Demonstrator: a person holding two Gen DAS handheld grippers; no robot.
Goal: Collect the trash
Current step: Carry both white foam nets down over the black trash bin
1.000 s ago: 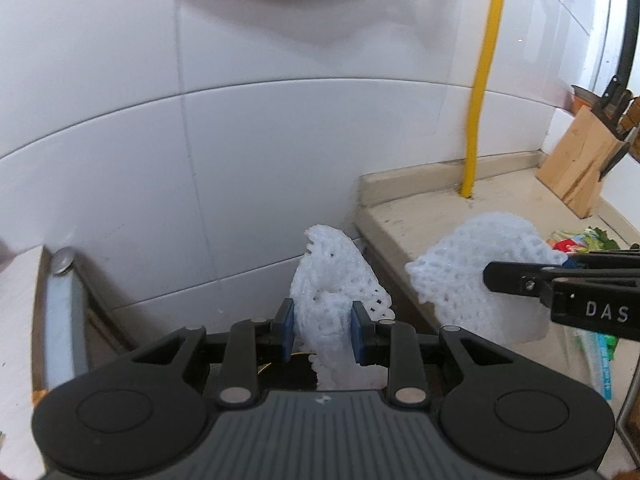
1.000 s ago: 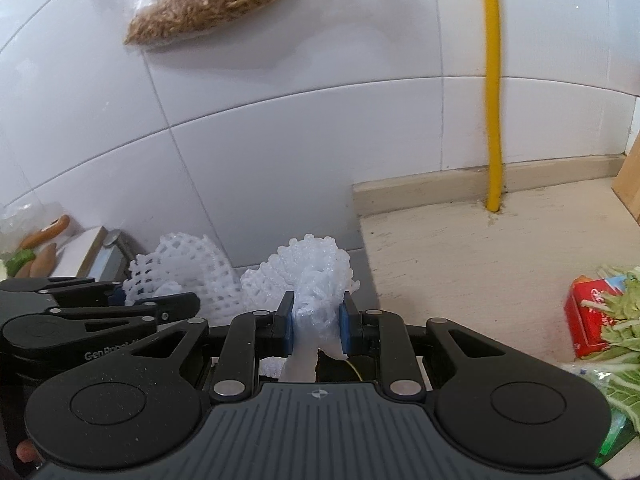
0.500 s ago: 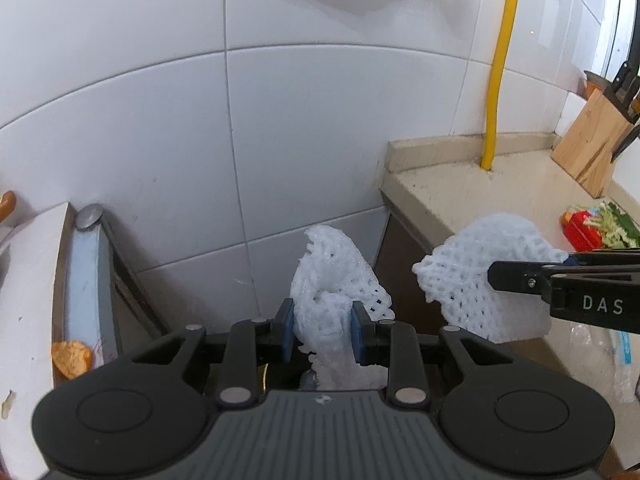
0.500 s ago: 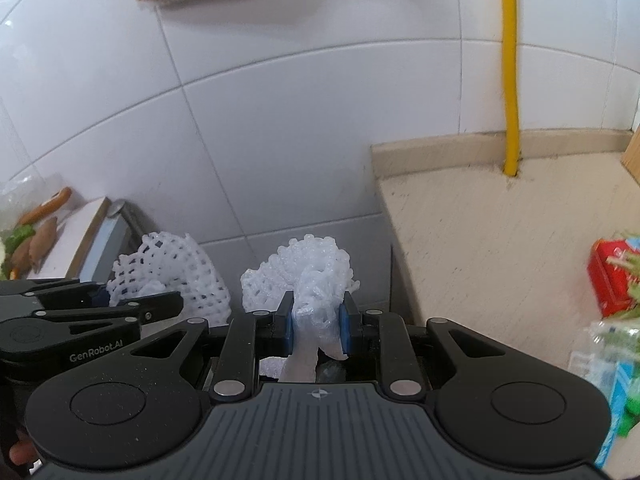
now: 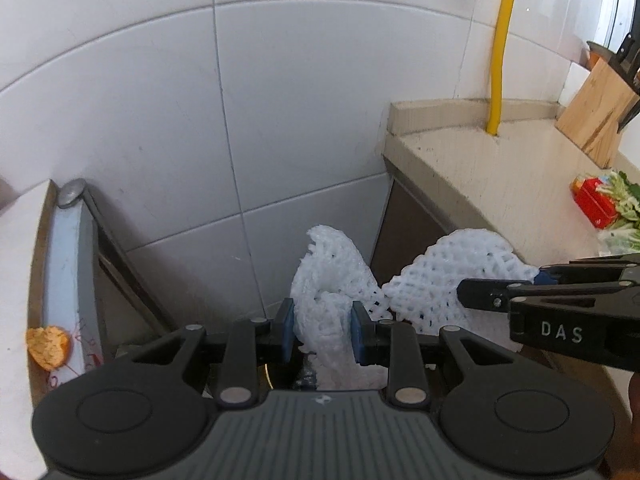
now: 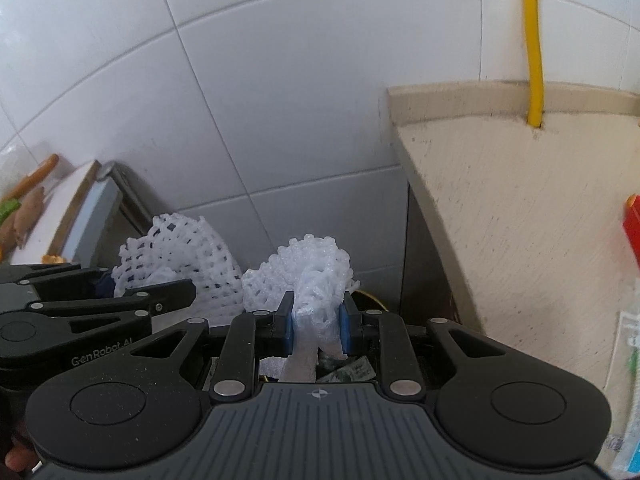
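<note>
Two foam nets held over the gap by the counter
The left gripper [image 5: 323, 330] pinches one white foam net [image 5: 330, 280]; the right gripper [image 6: 316, 328] pinches another foam net [image 6: 310, 276], beside the counter [image 6: 520, 200]

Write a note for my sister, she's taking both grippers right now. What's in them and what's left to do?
Left gripper: shut on a white foam net.
Right gripper: shut on another foam net.
Both hang over the gap between the counter and the white board, below the tiled wall.
Done: both nets picked up.
Left: drop them in the trash below, probably; scraps show under the right gripper. Orange peel on the board and wrappers on the counter may come next.
</note>
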